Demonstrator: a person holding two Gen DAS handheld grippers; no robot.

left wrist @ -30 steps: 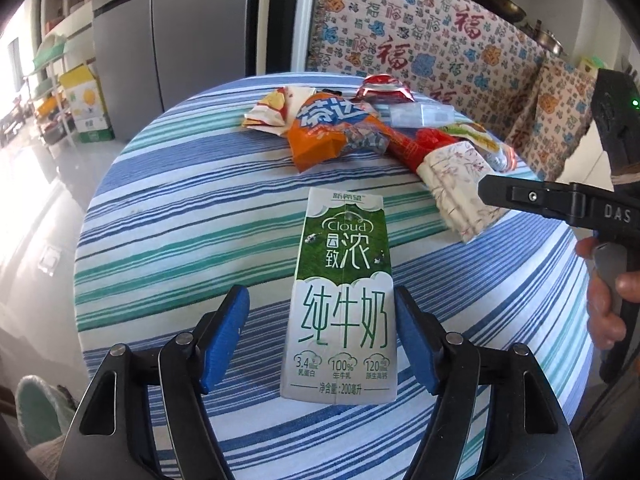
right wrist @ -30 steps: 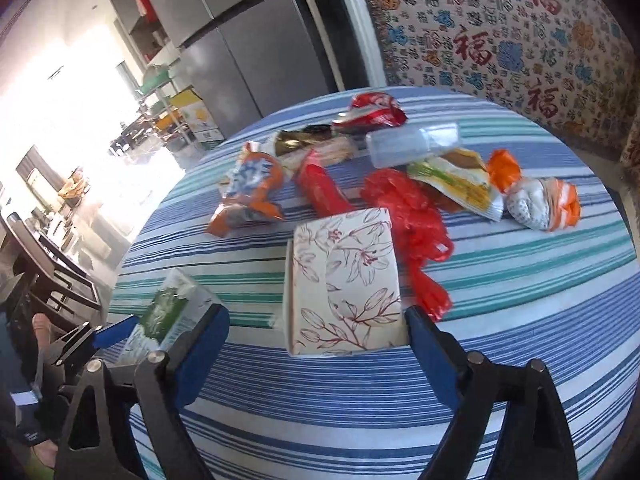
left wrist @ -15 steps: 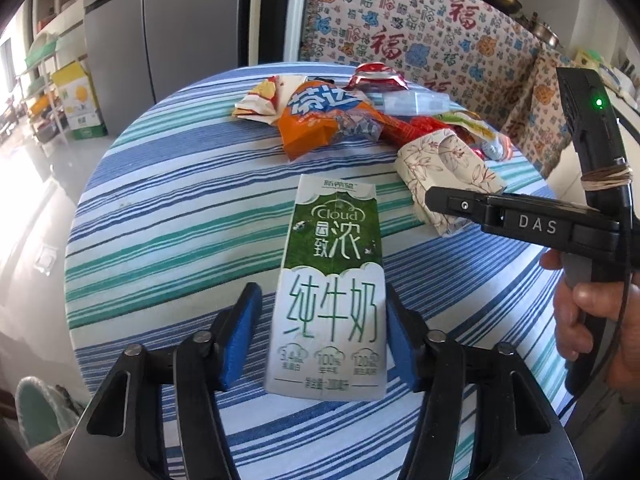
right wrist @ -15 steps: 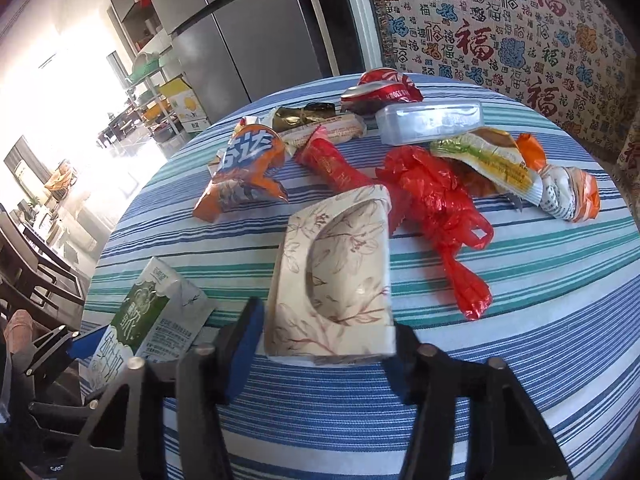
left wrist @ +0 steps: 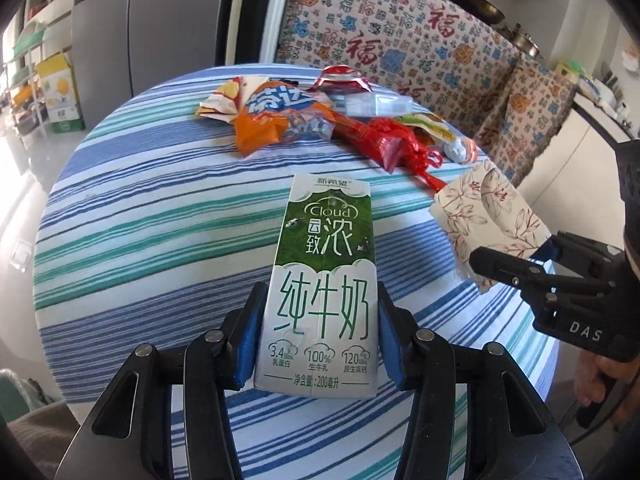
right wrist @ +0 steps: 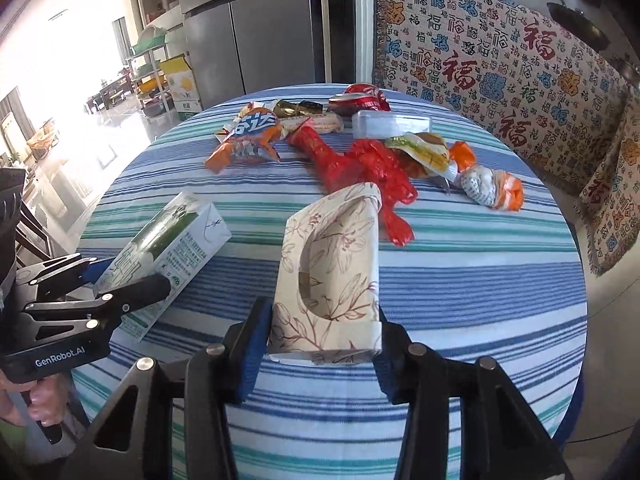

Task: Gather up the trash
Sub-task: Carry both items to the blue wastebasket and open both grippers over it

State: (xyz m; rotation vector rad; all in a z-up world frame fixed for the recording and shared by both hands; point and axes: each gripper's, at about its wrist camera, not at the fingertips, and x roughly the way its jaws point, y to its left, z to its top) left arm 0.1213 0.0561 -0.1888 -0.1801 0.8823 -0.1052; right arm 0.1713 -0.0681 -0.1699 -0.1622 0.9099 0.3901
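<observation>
A green and white milk carton (left wrist: 324, 248) sits between the blue pads of my left gripper (left wrist: 320, 320), which is shut on its lower half and holds it tilted above the striped tablecloth (left wrist: 160, 240). A floral tissue box (right wrist: 336, 256) with an oval opening is squeezed by my right gripper (right wrist: 324, 332), also raised off the cloth. In the left wrist view the tissue box (left wrist: 488, 216) and right gripper (left wrist: 516, 250) hang at the right. The right wrist view shows the carton (right wrist: 176, 236) and left gripper (right wrist: 120, 276) at the left.
More trash lies at the table's far side: an orange snack bag (right wrist: 248, 136), a red plastic bag (right wrist: 360, 172), a clear plastic box (right wrist: 392, 124), a crushed red can (right wrist: 360, 98) and crumpled wrappers (right wrist: 492, 188). A patterned cloth (right wrist: 500, 64) hangs behind, with a grey fridge (right wrist: 272, 40) to its left.
Both grippers stood wide around their items lying on the cloth; they have since shut on them. The carton and tissue box are now lifted, and the box has come nearer with the right gripper.
</observation>
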